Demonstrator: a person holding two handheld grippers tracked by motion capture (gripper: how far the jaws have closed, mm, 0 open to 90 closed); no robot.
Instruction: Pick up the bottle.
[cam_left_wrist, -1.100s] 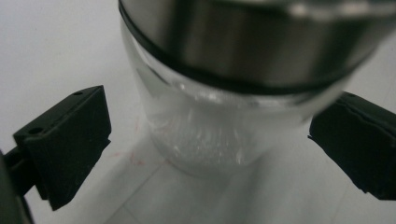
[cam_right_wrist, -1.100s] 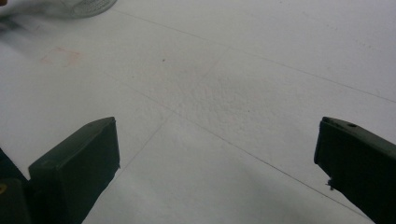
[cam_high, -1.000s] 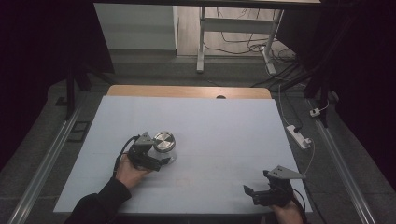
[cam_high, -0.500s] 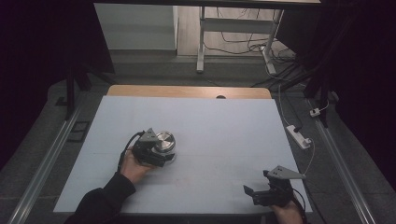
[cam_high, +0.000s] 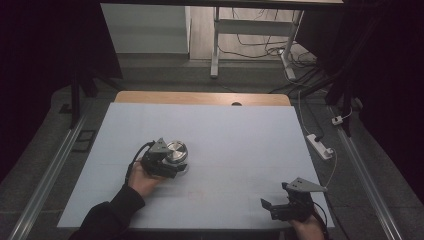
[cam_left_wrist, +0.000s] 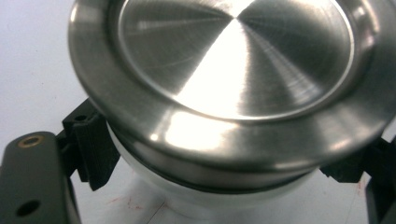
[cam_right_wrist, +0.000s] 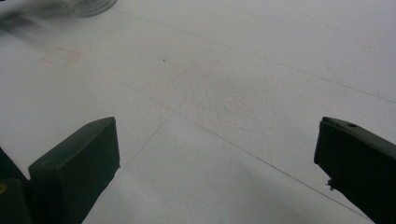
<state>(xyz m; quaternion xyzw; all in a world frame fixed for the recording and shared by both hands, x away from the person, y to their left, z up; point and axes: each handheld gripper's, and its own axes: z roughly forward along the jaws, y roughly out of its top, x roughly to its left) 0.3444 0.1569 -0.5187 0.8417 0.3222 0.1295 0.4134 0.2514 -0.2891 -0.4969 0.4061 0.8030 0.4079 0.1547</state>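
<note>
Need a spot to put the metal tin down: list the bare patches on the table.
Bare: the middle between the metal tin and the right hand-held gripper; the whole far half up to the wooden edge. Crowded only around the left hand-held gripper, shut on the tin.

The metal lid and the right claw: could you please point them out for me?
metal lid (cam_left_wrist: 233, 60), left gripper view, its brushed top face.
right claw (cam_right_wrist: 217, 163), right gripper view, midway between its fingertips.

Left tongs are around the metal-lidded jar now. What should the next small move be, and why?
Probably a short, straight lift. The left tongs have just been closing, and their pads press on the white body of the jar just under its steel lid, so the grip looks set. The jar stands on the table. The right tongs are open and far off, so they can't steady it.
</note>
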